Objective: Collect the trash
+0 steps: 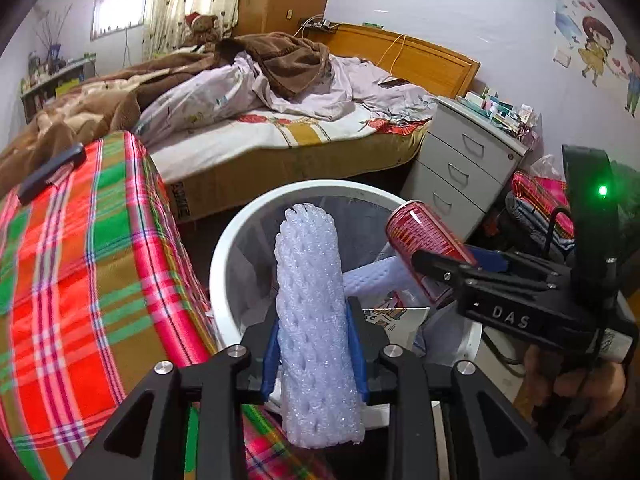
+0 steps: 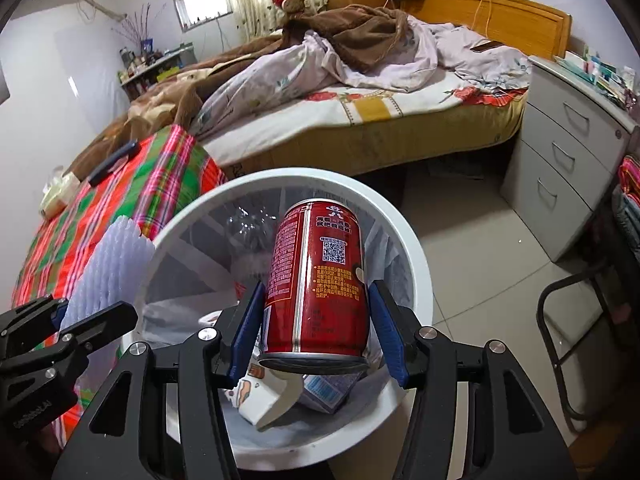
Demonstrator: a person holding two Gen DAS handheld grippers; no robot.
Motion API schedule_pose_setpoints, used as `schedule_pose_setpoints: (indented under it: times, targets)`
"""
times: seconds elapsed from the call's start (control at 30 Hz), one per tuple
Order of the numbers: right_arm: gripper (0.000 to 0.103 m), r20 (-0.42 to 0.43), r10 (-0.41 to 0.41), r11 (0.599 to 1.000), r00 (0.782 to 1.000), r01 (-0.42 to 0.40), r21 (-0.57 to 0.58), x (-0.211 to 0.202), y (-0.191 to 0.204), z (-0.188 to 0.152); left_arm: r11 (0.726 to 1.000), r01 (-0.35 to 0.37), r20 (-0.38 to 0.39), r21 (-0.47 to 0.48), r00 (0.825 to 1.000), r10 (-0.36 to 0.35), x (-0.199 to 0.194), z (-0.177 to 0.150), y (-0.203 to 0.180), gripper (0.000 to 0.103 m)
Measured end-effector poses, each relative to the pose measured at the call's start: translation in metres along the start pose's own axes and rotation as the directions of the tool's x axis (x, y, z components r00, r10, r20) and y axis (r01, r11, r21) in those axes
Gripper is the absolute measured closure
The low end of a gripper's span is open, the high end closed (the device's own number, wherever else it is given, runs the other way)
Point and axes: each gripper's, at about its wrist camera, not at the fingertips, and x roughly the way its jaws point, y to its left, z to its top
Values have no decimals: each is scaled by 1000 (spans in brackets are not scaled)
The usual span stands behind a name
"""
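My left claw (image 1: 316,350) clamps a white foam sleeve (image 1: 312,312), long axis pointing away over the bin (image 2: 416,256). My right claw (image 2: 316,332) grips a red can (image 2: 318,280), upright, tilted slightly, above the bin's opening. Behind the bin are a tiled floor (image 2: 472,248) and an unmade bed (image 2: 360,112). Scraps inside the bin are partly hidden.

Red can (image 2: 318,280) with yellow print, white foam net (image 1: 314,320), white bin (image 2: 416,264) (red-green plaid cloth (image 1: 80,260) beside).
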Motion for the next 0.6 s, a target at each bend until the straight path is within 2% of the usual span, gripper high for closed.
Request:
schedule_pose_setpoints:
  times: [0.07, 0.13, 0.27, 0.37, 0.6]
  targets:
    - [45, 4, -7, 1000, 1000, 7, -6, 0, -2, -1, 1000, -23, 3, 13, 1000, 23, 1, 0, -1, 59]
    - [37, 18, 0, 1000, 1000, 0, -5, -3, -2, -1, 1000, -22, 4, 8, 1000, 22, 1, 0, 0, 54]
    - [35, 44, 1, 1000, 999, -1, 0, -8, -1, 0, 999, -51, 11, 14, 999, 51, -3, -1, 0, 51]
    - [35, 52, -3, 1000, 999, 3, 9, -12, -1, -1, 999, -46, 22, 0, 999, 46, -11, -2, 3, 50]
    - [35, 90, 25, 1000, 996, -26, 13, -27, 7, -6, 995, -102, 67, -3, 993, 102, -36, -8, 5, 50]
